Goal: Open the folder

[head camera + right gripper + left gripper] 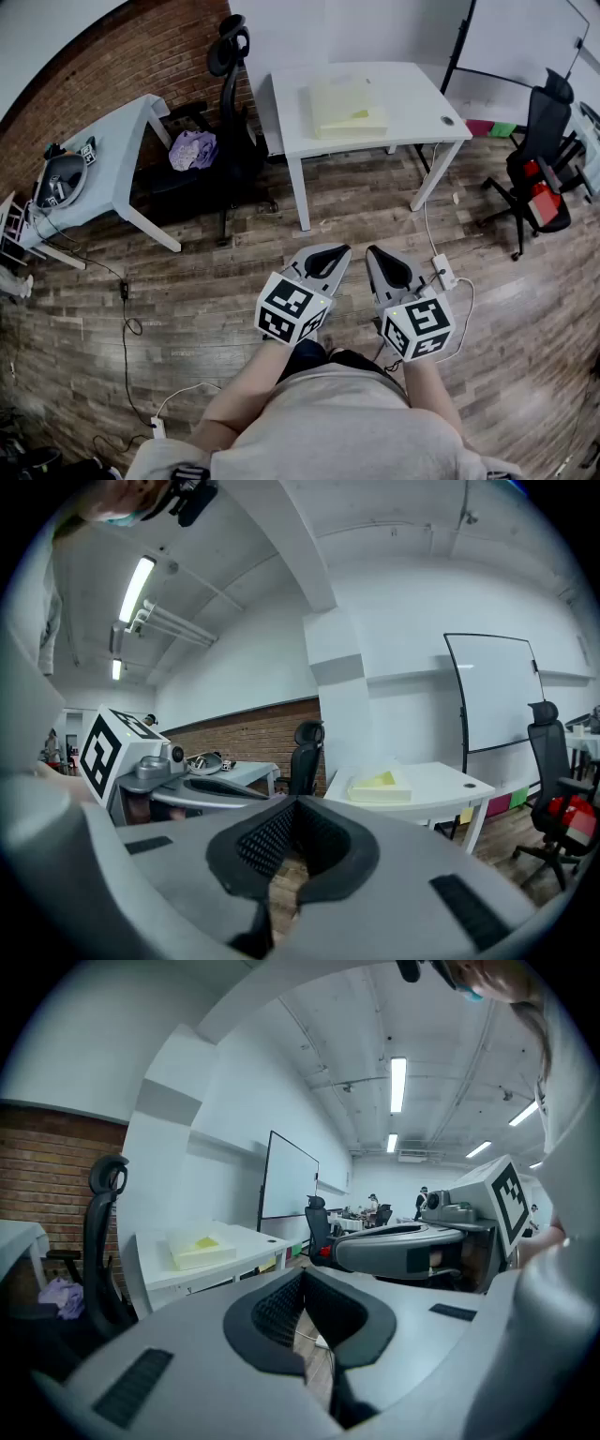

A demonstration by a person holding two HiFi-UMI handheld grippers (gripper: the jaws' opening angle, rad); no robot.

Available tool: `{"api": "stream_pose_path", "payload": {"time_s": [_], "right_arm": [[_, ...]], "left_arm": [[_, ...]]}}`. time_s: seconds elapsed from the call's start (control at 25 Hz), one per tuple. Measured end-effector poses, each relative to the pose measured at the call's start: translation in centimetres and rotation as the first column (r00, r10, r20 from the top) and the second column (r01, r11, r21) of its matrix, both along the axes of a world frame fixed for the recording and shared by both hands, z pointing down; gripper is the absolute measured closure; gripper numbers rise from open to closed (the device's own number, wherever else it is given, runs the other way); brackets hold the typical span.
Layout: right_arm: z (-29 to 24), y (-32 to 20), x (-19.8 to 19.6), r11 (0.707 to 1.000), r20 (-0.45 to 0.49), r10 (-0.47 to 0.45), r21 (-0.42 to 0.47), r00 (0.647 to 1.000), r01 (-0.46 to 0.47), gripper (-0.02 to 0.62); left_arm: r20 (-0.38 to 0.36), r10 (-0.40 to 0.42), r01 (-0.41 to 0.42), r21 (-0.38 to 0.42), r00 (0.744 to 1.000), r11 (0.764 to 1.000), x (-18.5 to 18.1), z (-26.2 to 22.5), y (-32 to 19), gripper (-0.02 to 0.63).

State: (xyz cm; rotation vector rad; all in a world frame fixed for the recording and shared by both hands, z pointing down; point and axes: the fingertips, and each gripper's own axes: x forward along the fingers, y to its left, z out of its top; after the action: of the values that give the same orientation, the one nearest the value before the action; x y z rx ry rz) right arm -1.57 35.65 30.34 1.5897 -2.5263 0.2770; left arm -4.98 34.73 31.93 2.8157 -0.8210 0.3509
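A pale yellow folder lies closed on the white table at the far side of the room. It also shows small and distant in the left gripper view, folder, and in the right gripper view, folder. My left gripper and right gripper are held side by side in front of my body, over the wooden floor and well short of the table. Both point at the table. The left gripper has its jaws shut and empty. The right gripper also has its tips together, with nothing held.
A black office chair with a purple cloth stands left of the table. A light blue desk is at far left. Another black chair and a whiteboard are at right. Cables and a power strip lie on the floor.
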Motion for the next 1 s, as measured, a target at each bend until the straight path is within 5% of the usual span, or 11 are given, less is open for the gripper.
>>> {"api": "stream_pose_path", "payload": {"time_s": [1.0], "right_arm": [[1.1,0.2,3.4,1.000,0.051,0.004,0.000,0.999,-0.004,0.572]], "left_arm": [[-0.013,-0.031,0.030,-0.074,0.999,0.997,3.6,3.2,1.1,0.588]]}}
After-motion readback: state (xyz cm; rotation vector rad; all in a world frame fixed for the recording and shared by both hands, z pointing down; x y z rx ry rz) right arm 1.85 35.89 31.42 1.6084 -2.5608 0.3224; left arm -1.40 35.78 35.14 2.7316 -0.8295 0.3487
